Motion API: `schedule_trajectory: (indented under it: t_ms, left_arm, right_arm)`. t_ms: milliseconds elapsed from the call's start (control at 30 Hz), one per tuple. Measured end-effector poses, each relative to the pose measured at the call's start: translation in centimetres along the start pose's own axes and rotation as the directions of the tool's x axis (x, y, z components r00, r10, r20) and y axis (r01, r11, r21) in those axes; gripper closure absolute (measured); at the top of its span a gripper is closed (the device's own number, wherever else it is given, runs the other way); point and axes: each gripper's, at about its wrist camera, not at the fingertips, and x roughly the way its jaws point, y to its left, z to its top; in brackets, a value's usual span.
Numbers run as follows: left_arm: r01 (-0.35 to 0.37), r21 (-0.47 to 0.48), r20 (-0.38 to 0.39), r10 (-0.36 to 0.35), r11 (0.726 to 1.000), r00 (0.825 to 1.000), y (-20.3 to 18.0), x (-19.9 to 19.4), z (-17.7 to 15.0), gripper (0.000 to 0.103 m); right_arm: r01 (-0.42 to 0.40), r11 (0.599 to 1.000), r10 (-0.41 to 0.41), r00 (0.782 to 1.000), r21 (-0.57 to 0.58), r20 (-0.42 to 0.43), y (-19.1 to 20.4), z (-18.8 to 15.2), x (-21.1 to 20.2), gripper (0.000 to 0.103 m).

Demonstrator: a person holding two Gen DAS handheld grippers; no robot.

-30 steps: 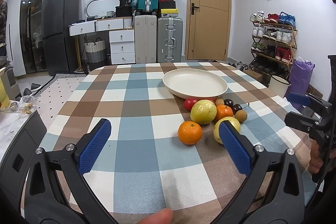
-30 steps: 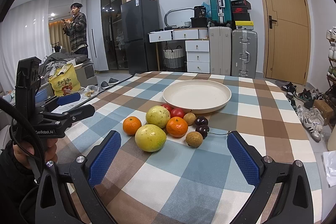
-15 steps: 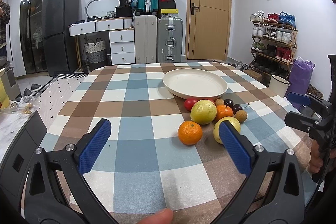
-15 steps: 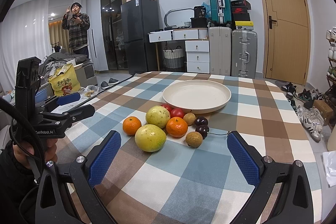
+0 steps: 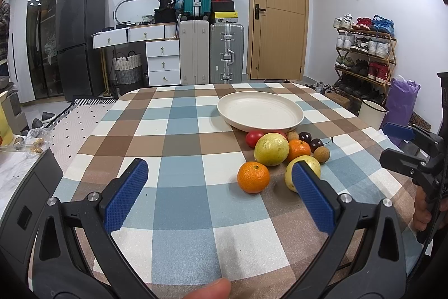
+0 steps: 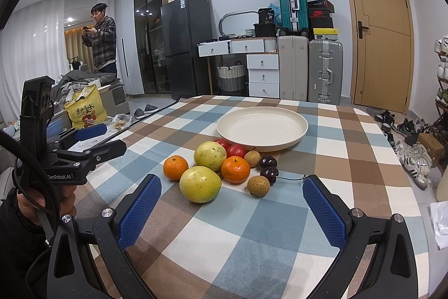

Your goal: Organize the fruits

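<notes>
The right gripper [image 6: 231, 210] and left gripper [image 5: 218, 196] both hang wide open and empty. The fruit [image 6: 221, 167] sits clustered just near of the empty plate [image 6: 301, 135]. Best take an outer piece first, closing gently around its middle.

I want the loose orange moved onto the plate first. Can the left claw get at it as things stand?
Probably yes. The left claw is open and empty, and the loose orange lies just ahead, on the near edge of the fruit pile, with bare tablecloth between. The yellow fruit beside it stands apart.
</notes>
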Motion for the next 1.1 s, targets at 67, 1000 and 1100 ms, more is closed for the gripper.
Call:
schedule_trajectory:
  t_ms: [67,1000,1100]
  left_arm:
    - [-0.001,0.000,0.000,0.001,1.000,1.000,0.0,0.0,0.0,0.001]
    - [-0.013,-0.008,-0.023,0.012,1.000,1.000,0.7,0.3,0.0,0.001]
    - [-0.014,-0.006,-0.021,0.014,1.000,1.000,0.7,0.3,0.0,0.001]
  right_arm:
    - [0.000,1.000,0.000,1.000,0.002,0.000,0.0,0.0,0.0,0.000]
    - [0.070,0.997,-0.066,0.990,0.029,-0.124,-0.9,-0.1,2.7,0.000]
    - [0.076,0.997,-0.072,0.989,0.026,-0.130,-1.0,-0.1,3.0,0.000]
